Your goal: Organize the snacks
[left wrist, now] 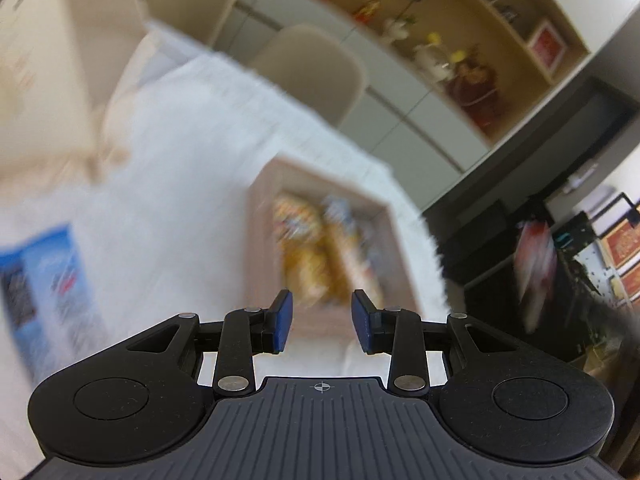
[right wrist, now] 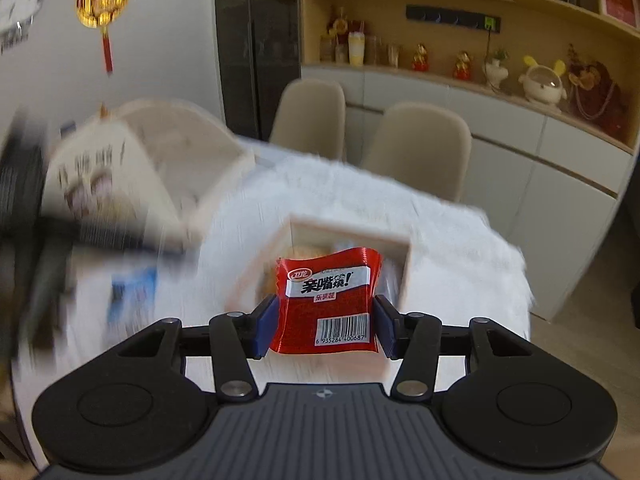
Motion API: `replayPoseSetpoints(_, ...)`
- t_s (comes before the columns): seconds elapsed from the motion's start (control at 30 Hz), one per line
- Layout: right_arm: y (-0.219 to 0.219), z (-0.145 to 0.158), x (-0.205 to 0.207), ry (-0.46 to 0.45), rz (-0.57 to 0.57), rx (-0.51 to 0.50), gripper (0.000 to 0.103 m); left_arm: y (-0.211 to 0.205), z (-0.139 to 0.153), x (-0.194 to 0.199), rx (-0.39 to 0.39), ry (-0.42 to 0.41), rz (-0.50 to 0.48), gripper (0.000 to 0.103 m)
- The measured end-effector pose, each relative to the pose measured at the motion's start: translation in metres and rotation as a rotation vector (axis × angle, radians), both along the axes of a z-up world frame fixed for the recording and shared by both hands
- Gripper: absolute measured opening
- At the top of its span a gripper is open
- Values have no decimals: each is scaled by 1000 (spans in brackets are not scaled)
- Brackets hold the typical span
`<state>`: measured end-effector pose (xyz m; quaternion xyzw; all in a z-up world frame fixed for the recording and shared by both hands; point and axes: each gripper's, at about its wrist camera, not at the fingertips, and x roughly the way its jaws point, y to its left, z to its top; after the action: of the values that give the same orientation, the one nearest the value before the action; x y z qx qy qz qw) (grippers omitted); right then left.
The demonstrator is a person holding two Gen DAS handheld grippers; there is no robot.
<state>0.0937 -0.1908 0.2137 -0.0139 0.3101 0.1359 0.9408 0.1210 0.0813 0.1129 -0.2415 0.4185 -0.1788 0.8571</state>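
Observation:
In the right wrist view my right gripper [right wrist: 325, 326] is shut on a red snack packet [right wrist: 328, 300] with a white label and a barcode. It holds the packet in the air in front of a small wooden box [right wrist: 352, 232]. In the left wrist view my left gripper [left wrist: 322, 322] is open with nothing between its blue pads. It hovers before the same wooden box [left wrist: 396, 240], where yellow and blue snack packets [left wrist: 308, 248] lie. A blue packet [left wrist: 44, 280] lies on the white cloth at the left; the right wrist view shows it as blue packet [right wrist: 134, 292].
A white fluffy cloth [right wrist: 460, 248] covers the table. A large beige open carton [right wrist: 132, 176] stands at the back left. Two beige chairs [right wrist: 312, 112] stand behind the table, with cabinets and shelves beyond. The table edge falls away at the right.

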Motion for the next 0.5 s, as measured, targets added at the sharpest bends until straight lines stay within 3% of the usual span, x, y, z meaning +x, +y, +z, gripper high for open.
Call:
replayPoseSetpoints(0.07,0,13,41,20,-20,50,76,14,-19,-12,-10,50,39,37)
replayPoseSetpoints(0.2,2,12,91,104,-67,97,76,50,-47,-45,3,124,118,37)
replayPoseSetpoints(0.37,16,-20,88,172,-36,79,76,105,-68,-69,19,174,263,37)
replayPoseSetpoints(0.5,35,-63,70,241,-2,7,76,147,-71,-70,31,161,458,37)
